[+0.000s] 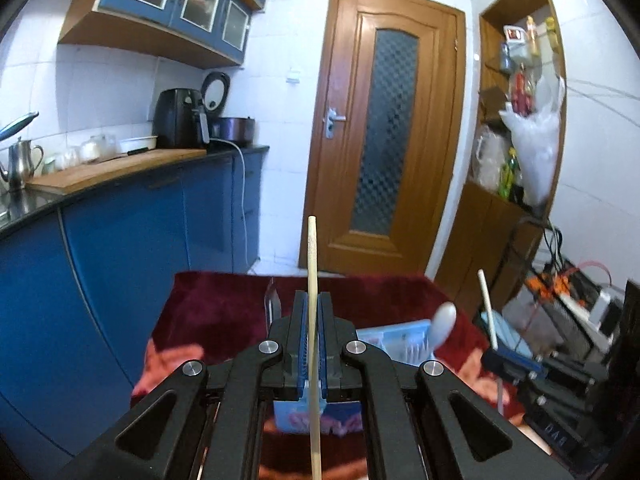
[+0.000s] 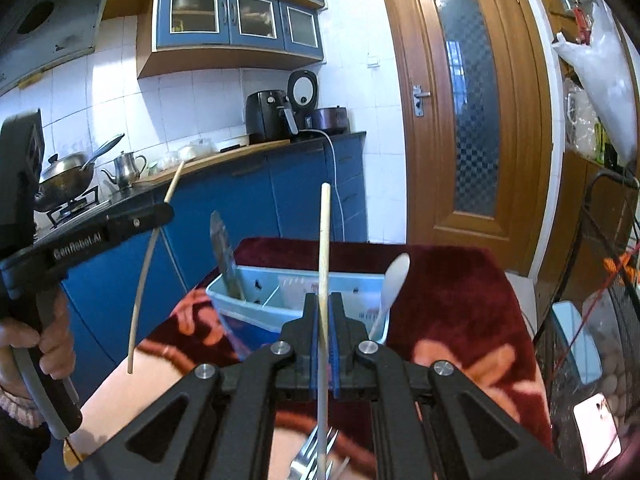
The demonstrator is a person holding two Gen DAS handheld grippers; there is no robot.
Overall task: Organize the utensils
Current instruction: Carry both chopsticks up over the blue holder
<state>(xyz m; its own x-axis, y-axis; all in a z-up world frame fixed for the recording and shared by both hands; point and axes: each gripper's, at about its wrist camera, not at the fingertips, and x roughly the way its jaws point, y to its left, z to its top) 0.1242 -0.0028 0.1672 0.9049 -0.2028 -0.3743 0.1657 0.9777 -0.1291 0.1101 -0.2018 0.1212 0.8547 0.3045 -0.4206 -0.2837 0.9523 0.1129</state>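
On the side of the left gripper (image 2: 166, 210), seen from the right wrist camera, white letters read "GenRobot.AI"; no other writing can be read clearly. This left gripper is closed on a thin wooden chopstick (image 1: 312, 320), which stands almost upright between its blue pads (image 1: 301, 344) and passes below them. A hand (image 2: 48, 344) holds its handle. The right gripper (image 2: 324, 320) is also closed, on a second chopstick (image 2: 324, 264), which stands upright between its jaws in the same way. Beyond both grippers, a light blue tray (image 2: 248, 310) with divided compartments lies on a table with a dark red cloth (image 2: 452, 304) with orange pattern. In its left compartment a knife (image 2: 226, 256) leans with the blade up. At the right end of the tray a white spoon (image 2: 394, 280) stands tilted, bowl up. The middle compartment seems to hold something pale, but I cannot tell what. Under the right gripper, at the bottom edge, metal forks (image 2: 308, 460) lie on the cloth, partly hidden.
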